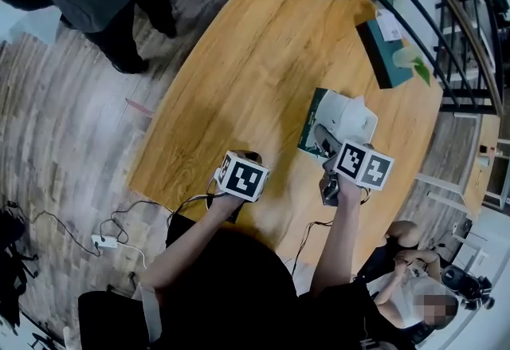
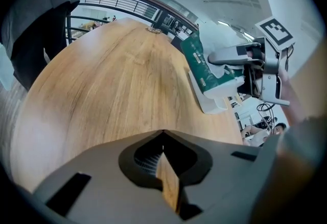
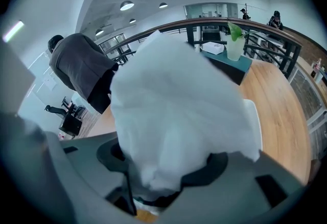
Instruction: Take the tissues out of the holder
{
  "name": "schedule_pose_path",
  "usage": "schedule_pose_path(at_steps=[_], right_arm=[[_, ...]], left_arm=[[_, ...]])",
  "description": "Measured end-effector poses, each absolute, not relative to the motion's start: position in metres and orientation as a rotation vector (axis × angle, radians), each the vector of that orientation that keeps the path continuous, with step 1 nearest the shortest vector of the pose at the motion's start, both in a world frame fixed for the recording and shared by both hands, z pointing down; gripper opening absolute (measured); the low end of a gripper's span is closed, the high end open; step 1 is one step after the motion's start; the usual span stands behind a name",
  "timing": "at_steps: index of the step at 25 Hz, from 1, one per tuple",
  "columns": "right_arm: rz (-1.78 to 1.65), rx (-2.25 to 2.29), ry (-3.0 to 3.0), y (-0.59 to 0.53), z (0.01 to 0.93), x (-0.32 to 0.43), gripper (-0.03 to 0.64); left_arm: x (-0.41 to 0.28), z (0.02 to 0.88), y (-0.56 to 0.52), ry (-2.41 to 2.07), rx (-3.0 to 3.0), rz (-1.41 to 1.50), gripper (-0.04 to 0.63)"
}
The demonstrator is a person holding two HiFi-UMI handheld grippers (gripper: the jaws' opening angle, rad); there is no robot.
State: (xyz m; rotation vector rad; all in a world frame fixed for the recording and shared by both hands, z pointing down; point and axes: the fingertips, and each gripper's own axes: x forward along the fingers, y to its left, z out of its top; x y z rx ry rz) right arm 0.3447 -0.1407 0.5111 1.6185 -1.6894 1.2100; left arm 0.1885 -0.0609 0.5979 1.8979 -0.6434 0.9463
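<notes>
Tissues (image 3: pixel 179 110): white wad clamped in right gripper (image 3: pixel 168 172), right at the holder (image 1: pixel 351 121) on table (image 1: pixel 239 77). Left gripper (image 2: pixel 164 167) closed, empty, well aside. Extraction begun; wad probably not yet clear, green pack remains.

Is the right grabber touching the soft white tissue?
Touching. The right gripper view shows the soft white tissue pinched between the right gripper's jaws.

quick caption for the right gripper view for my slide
Right gripper shut on a bunched white tissue, wooden table behind.
</notes>
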Motion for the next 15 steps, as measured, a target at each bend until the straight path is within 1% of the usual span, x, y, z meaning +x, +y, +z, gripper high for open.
schedule_pose_path(at_steps=[15], right_arm=[[1.193,1.525,-1.735,-0.143,0.518,0.293,0.267]], left_arm=[[0.147,0.593,-0.067,-0.714,1.884,0.934,0.008]])
